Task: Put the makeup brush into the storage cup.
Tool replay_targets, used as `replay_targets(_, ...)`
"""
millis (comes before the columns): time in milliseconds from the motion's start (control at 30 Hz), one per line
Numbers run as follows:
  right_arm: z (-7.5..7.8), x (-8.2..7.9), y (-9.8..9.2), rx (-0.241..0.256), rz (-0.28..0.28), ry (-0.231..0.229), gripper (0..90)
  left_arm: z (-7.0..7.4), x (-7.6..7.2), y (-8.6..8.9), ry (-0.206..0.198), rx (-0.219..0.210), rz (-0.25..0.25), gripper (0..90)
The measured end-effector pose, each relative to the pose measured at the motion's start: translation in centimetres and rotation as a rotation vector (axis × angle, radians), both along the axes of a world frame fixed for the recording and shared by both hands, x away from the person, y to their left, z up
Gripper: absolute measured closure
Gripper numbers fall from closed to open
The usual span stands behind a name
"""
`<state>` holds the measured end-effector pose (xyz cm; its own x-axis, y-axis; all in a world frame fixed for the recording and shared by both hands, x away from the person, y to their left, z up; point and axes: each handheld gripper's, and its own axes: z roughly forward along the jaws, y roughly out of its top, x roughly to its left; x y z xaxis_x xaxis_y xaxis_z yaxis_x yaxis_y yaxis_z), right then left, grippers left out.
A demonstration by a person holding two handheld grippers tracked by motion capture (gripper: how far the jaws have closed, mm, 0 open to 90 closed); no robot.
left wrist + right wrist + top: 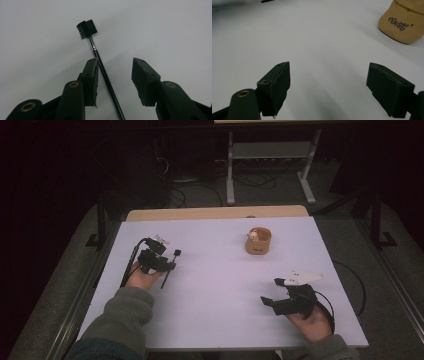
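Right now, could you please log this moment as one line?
left gripper: open, black brush handle between fingers | right gripper: open, holding nothing | tan cup: upright, untouched

Tan cup on white table

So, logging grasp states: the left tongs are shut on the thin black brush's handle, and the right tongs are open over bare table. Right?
Not quite. In the left gripper view the left tongs are open; the thin black brush lies between the jaws, ungripped. The right tongs are open, as stated.
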<state>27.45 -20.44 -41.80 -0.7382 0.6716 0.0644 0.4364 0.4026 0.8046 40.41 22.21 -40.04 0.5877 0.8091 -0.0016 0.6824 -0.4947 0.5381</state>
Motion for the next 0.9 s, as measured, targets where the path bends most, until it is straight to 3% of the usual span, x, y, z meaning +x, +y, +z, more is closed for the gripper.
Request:
replay_targets(267, 0.0, 0.0, 0.1, -0.002, 0.007, -0.006, 18.9, -0.6, 1.7, -1.0, 0.058, 0.056, 0.023, 68.3)
replay_targets(300, 0.0, -0.1, 0.1, -0.002, 0.008, -0.005, 18.9, -0.7, 1.7, -1.0, 0.056, 0.043, 0.034, 69.1)
replay_targets(467, 0.0, -0.1, 0.1, -0.001, 0.013, -0.008, 19.0, -1.1, 2.0, -1.0, 0.088, 0.064, 0.038, 69.0)
replay_targets(900, -0.1, -0.1, 0.2, -0.001, 0.013, -0.004, 18.9, -1.2, 2.9, -1.3, 0.114, 0.101, 0.062, 70.7)
